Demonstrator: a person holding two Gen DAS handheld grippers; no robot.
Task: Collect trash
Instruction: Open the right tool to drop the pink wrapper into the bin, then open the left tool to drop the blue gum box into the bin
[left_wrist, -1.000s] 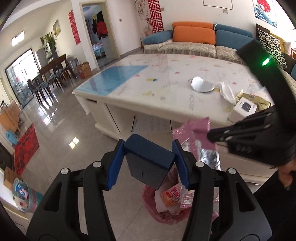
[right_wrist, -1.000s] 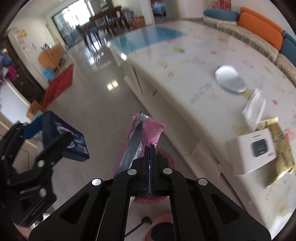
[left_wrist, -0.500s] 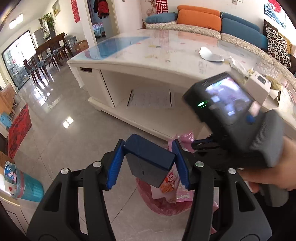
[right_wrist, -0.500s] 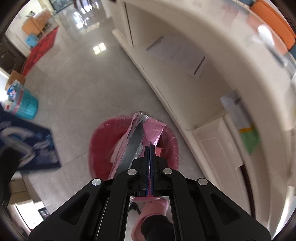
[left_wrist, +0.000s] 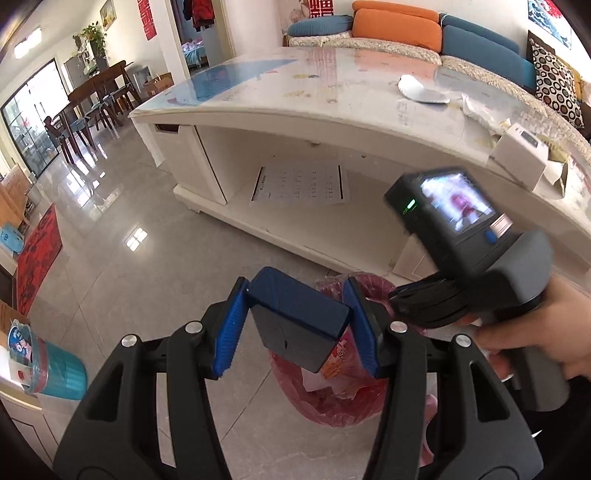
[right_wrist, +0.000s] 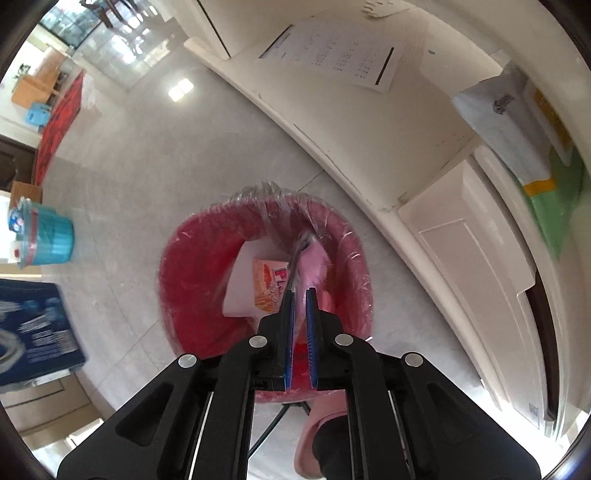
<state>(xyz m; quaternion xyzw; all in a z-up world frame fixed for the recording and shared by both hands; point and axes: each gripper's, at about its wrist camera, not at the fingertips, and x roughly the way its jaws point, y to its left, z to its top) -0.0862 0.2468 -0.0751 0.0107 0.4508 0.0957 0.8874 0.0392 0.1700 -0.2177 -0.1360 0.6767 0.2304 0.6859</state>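
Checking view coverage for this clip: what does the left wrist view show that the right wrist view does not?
Left wrist only: the white tabletop with a white box, the sofa, and the person's hand holding the right device.

Right wrist only: the right gripper, jaws opening, and the pink foil wrapper beyond its tips, over the bin.

Both: the red lined bin, the dark blue box clamped in the left gripper, the calendar sheet.

Glossy grey tile floor (left_wrist: 110, 266), white coffee table (left_wrist: 332, 122), orange-and-blue sofa (left_wrist: 406, 26), sunlit glass doors (left_wrist: 26, 122).
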